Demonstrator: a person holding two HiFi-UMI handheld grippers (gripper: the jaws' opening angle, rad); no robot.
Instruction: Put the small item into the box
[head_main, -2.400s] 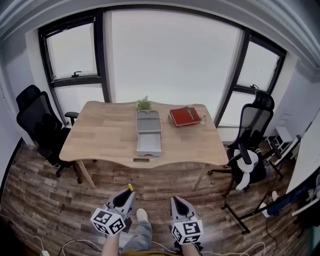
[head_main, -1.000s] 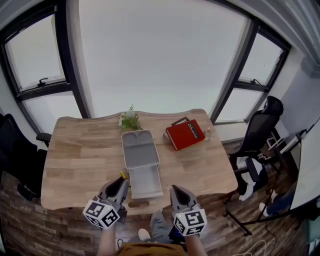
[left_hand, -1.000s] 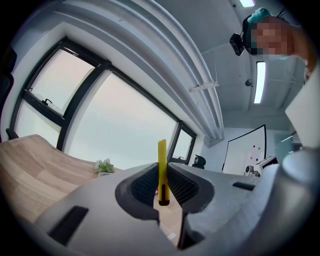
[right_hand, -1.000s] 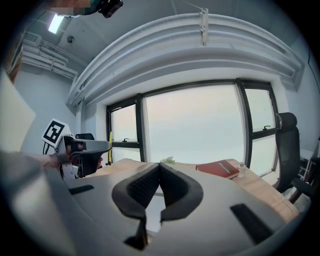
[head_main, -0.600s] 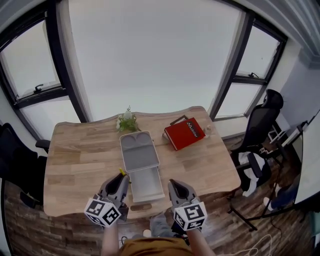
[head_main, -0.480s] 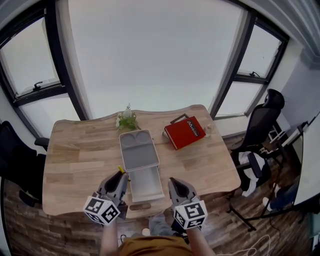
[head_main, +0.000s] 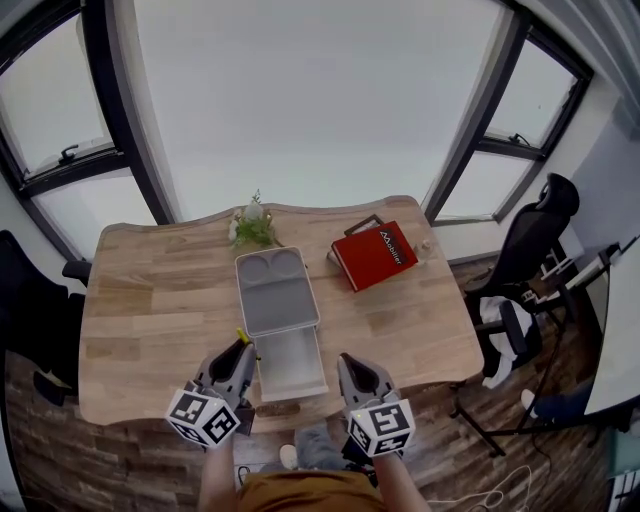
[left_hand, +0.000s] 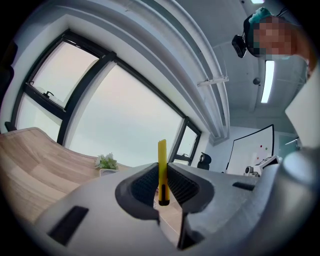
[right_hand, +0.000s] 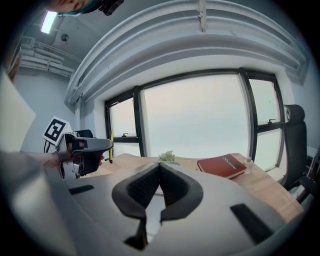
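Counter (head_main: 150, 300), pale wood, seen from above.

Left tongs (head_main: 243, 347): jaws pinched narrow on a thin yellow stick (head_main: 241, 337). In the left gripper view the stick (left_hand: 161, 170) stands upright between the pads, held only near its lower end, with most of its length poking out above. What it is exactly, too small to tell. The tongs hang over the near edge of the counter, just left of the box.

Box (head_main: 290, 358): grey, open, lying lengthwise away from the person. The near half is a plain tray and the far half (head_main: 277, 290) has moulded recesses. Nothing visible inside. A small plant (head_main: 252, 228) stands beyond its far end.

Right tongs (head_main: 349, 363): jaws closed together with nothing between them, just right of the box's near end.

Red book (head_main: 375, 256): farther right, well clear.

Risks, as judged:
- The grip is low on a long thin piece, so the stick may pivot or slide out on the way across.
- Let go from high up or off-centre, it could strike the rim and bounce onto the counter or floor.
- It could land in the recessed half rather than the tray.
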